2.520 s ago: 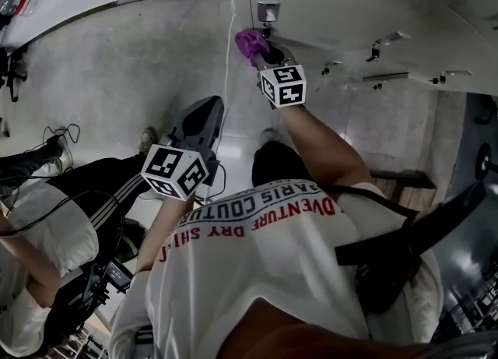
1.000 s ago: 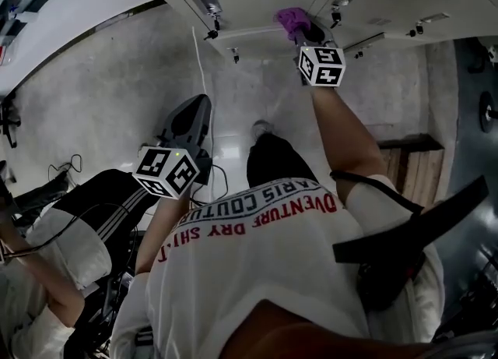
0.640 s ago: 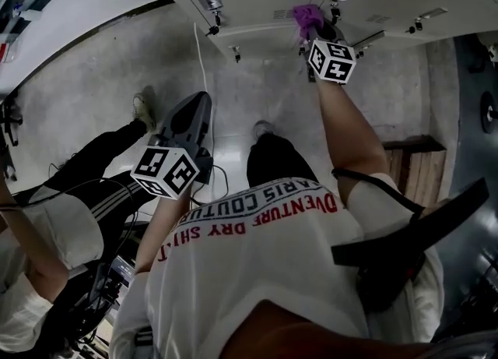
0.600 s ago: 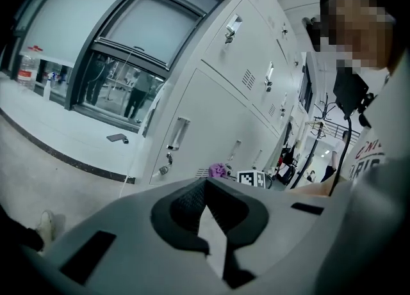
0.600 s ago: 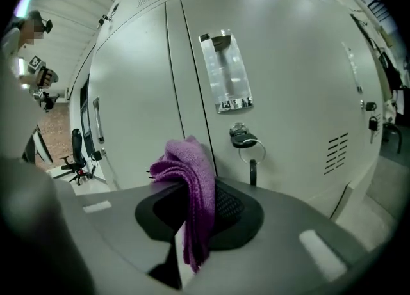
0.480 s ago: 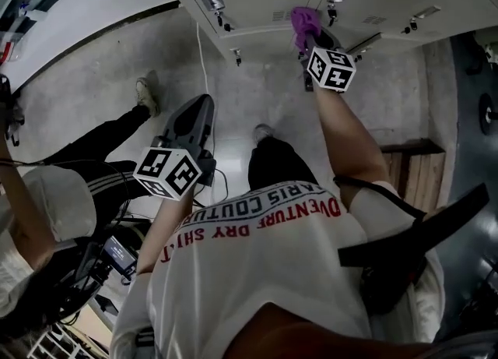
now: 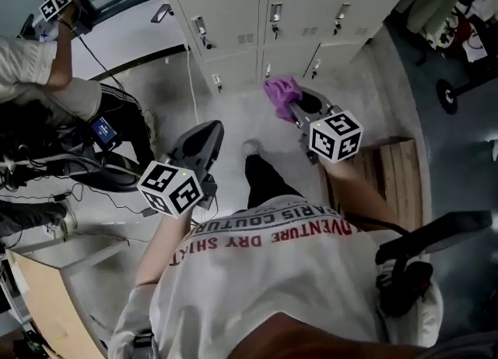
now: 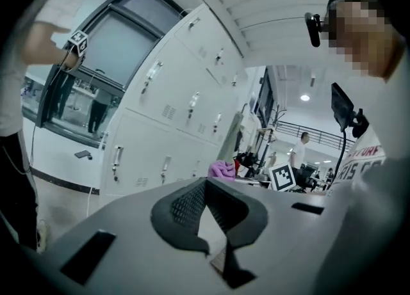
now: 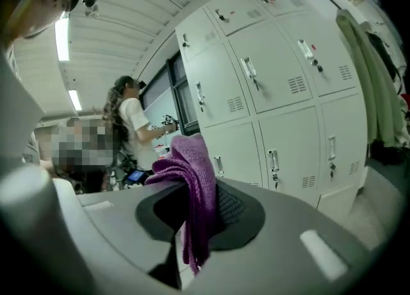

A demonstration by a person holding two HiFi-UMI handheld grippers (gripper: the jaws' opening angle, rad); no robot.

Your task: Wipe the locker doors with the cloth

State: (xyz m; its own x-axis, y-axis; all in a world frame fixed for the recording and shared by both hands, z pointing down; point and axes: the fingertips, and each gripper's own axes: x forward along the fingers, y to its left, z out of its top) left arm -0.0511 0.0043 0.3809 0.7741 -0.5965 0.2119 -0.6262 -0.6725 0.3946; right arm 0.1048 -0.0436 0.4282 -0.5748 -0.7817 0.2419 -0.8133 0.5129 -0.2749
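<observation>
Gripping the purple cloth [image 7: 278, 90], the right tongs [image 7: 294, 107] hover clear of the far grey locker doors [image 7: 233, 7], apparently ready for a wiping pass, while the left tongs [image 7: 204, 135] hang closed and empty, unneeded, nearer left.

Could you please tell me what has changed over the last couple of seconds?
The right tongs have pulled back from the locker doors, lifting the purple cloth off the door it was rubbing; it now hangs in the air, clear of them. Nothing was let go: the tongs remain shut on the cloth. The left tongs stayed low, shut and empty.
</observation>
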